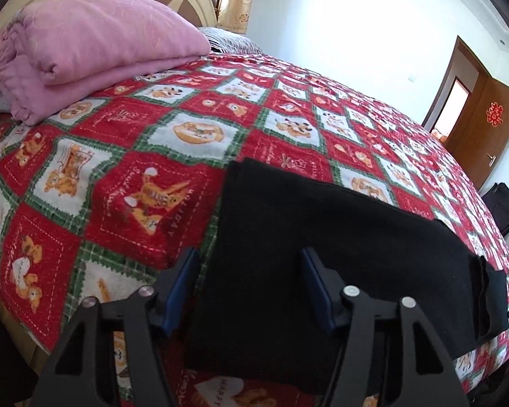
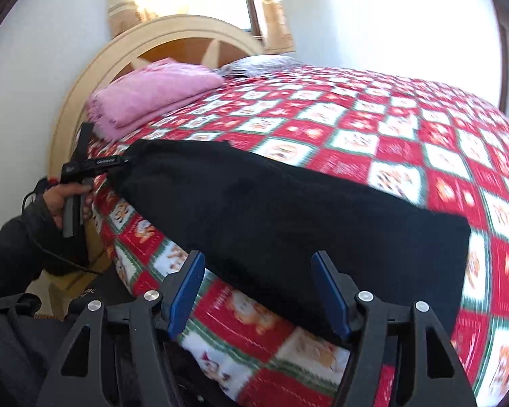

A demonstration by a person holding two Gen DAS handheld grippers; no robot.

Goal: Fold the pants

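The black pants [image 1: 339, 230] lie folded in a long flat strip near the front edge of the bed's red patchwork cover [image 1: 125, 142]. In the left wrist view my left gripper [image 1: 249, 264] stands open over the strip's left end, and the cloth's edge runs between its blue pads without touching them. In the right wrist view the pants [image 2: 288, 210] stretch from left to right. My right gripper [image 2: 259, 268] is open above their near edge, towards the right end. A hand [image 2: 68, 200] holds the left gripper [image 2: 118, 161] at the strip's far left end.
A folded pink blanket [image 1: 95, 51] lies by the cream headboard [image 2: 85, 78], with a grey striped pillow [image 1: 230, 39] behind it. A brown door [image 1: 485, 129] and a black bag [image 1: 502, 207] stand beyond the bed's right side. A dark sleeve [image 2: 13, 247] is at the left.
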